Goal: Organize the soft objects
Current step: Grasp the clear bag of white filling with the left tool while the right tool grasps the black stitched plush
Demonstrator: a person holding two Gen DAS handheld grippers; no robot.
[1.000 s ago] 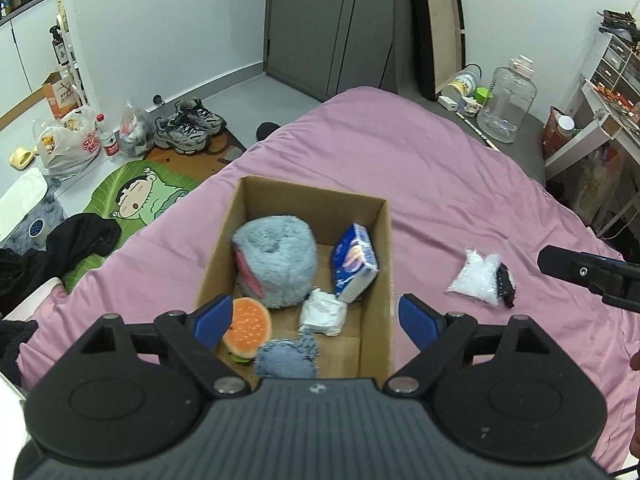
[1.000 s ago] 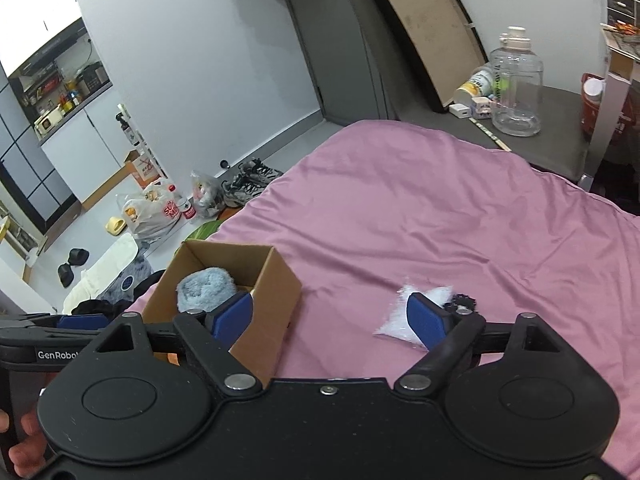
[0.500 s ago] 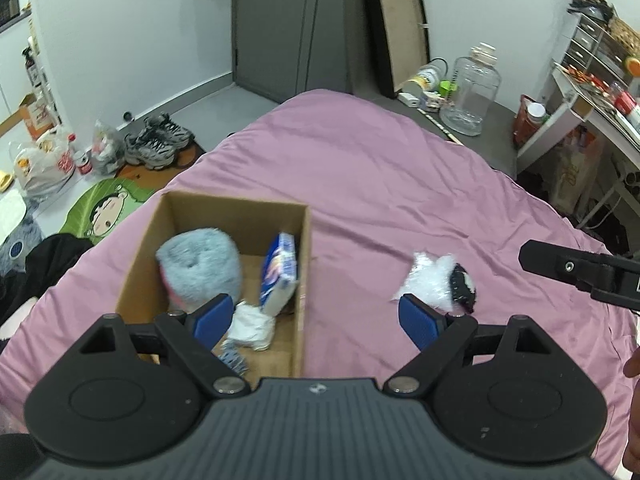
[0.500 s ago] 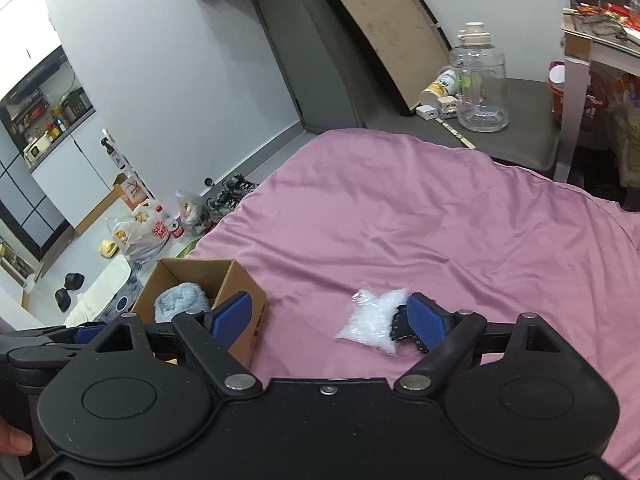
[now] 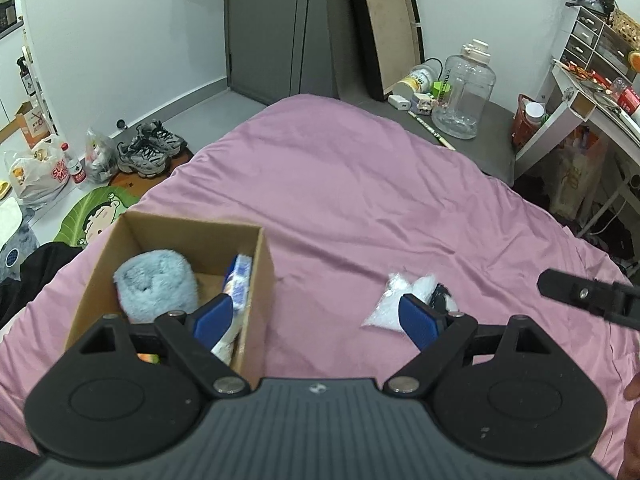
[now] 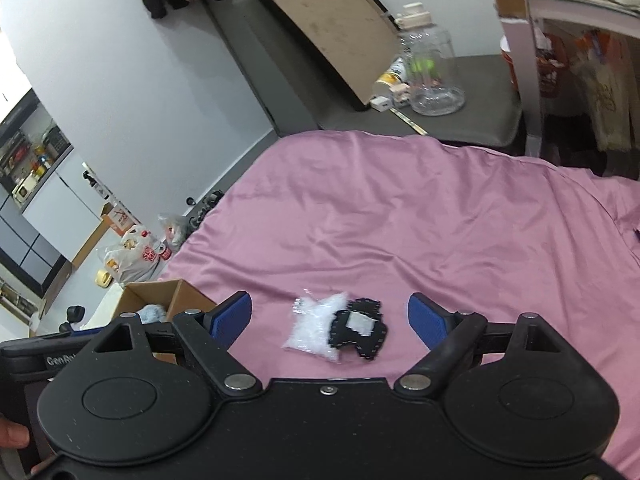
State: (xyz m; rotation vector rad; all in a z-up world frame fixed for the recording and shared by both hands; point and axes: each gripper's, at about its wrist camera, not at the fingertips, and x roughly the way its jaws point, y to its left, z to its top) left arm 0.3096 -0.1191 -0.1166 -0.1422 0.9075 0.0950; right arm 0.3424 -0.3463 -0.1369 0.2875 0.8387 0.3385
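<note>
A cardboard box (image 5: pixel 264 264) stands on the pink bed at the left; it also shows in the right wrist view (image 6: pixel 160 294). It holds a grey fluffy toy (image 5: pixel 156 284), a blue tissue pack (image 5: pixel 240 280) and other soft things, partly hidden. A white plastic bag (image 6: pixel 316 326) with a black patch-like piece (image 6: pixel 358 332) lies on the sheet; the bag also shows in the left wrist view (image 5: pixel 386 306). My left gripper (image 5: pixel 316 318) is open and empty beside the box. My right gripper (image 6: pixel 330 320) is open and empty, the bag lying between its fingers' line.
The pink bed (image 5: pixel 360 184) stretches ahead. Beyond its far end stand a clear water jug (image 5: pixel 462 96) and a leaning board (image 5: pixel 392 28). Shoes (image 5: pixel 148 150) and bags lie on the floor at the left. A desk (image 5: pixel 576 104) stands at the right.
My left gripper has swung right, off the box. My right gripper has moved toward the white bag, which now sits centred between its fingers.
</note>
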